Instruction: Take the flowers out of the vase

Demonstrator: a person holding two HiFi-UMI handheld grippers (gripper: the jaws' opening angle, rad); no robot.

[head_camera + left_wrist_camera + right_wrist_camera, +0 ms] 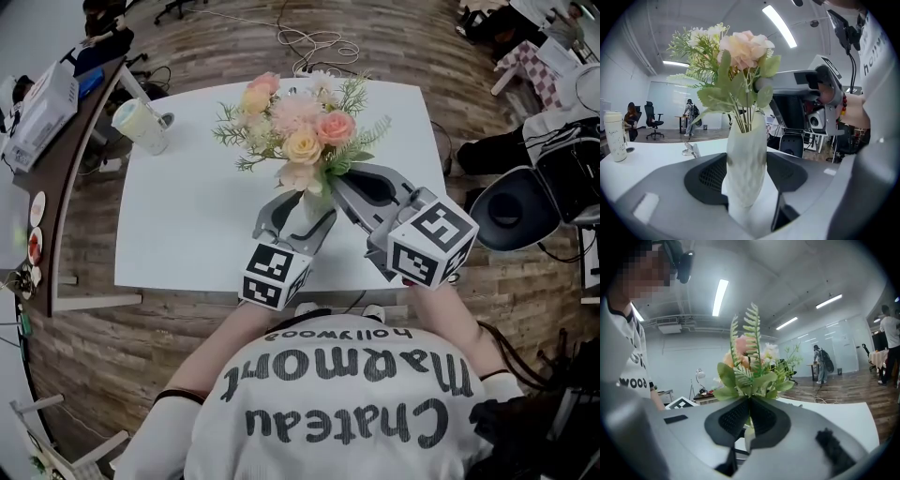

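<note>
My left gripper [298, 220] stands wide, both pads pressed against the sides of the white vase [746, 154], which sits upright between them on the white table [187, 216]. My right gripper [749, 416] is pinched tight on the stems [745, 117] just above the vase's mouth, and the flowers [300, 127] spread directly above those jaws.

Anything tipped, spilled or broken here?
Nothing stands out. The white textured vase stands upright on the white table, gripped by the left gripper; the right gripper is shut on the pink and peach flowers' green stems.
</note>
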